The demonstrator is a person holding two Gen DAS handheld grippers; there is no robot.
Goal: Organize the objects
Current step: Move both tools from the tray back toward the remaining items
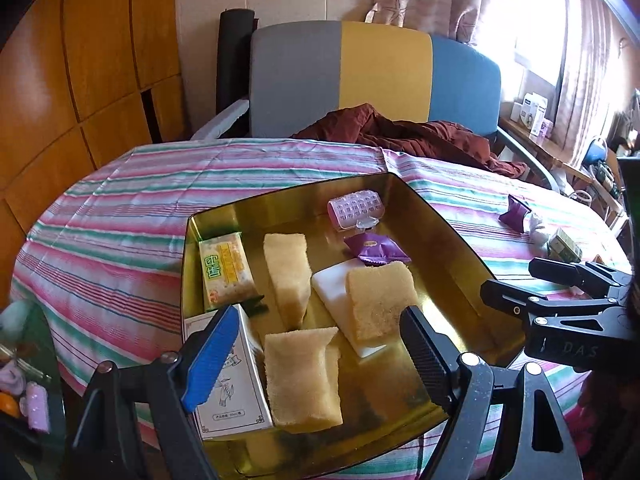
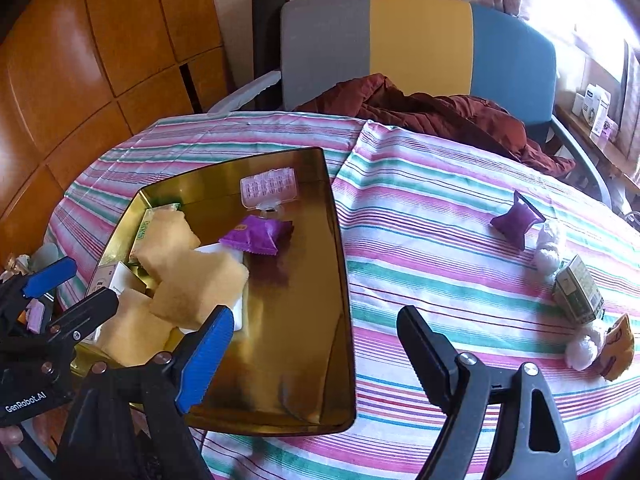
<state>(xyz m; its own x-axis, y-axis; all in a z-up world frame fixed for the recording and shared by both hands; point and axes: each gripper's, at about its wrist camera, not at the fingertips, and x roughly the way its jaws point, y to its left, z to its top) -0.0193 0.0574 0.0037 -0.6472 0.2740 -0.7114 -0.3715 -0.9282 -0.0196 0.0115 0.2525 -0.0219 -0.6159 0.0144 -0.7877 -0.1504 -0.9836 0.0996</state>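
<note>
A gold tray (image 1: 444, 276) sits on the striped tablecloth. It holds three yellow sponges (image 1: 288, 276), a cracker packet (image 1: 226, 272), a white box (image 1: 236, 396), a white slab (image 1: 334, 280), a purple packet (image 1: 374, 248) and a pink hair roller (image 1: 356, 208). My left gripper (image 1: 318, 360) hovers open over the tray's near end, above the nearest sponge (image 1: 302, 380), with nothing gripped. My right gripper (image 2: 318, 356) is open and empty over the tray's (image 2: 304, 320) bare right part. On the cloth to the right lie another purple packet (image 2: 516, 220), a green box (image 2: 578, 290) and a yellow packet (image 2: 618, 348).
White wads (image 2: 550, 248) lie among the loose items at the right. A maroon garment (image 2: 440, 116) hangs over the far table edge before a grey, yellow and blue chair (image 2: 416, 40). Wooden panels (image 2: 100, 60) stand left. Small clutter (image 1: 24, 396) sits low on the left.
</note>
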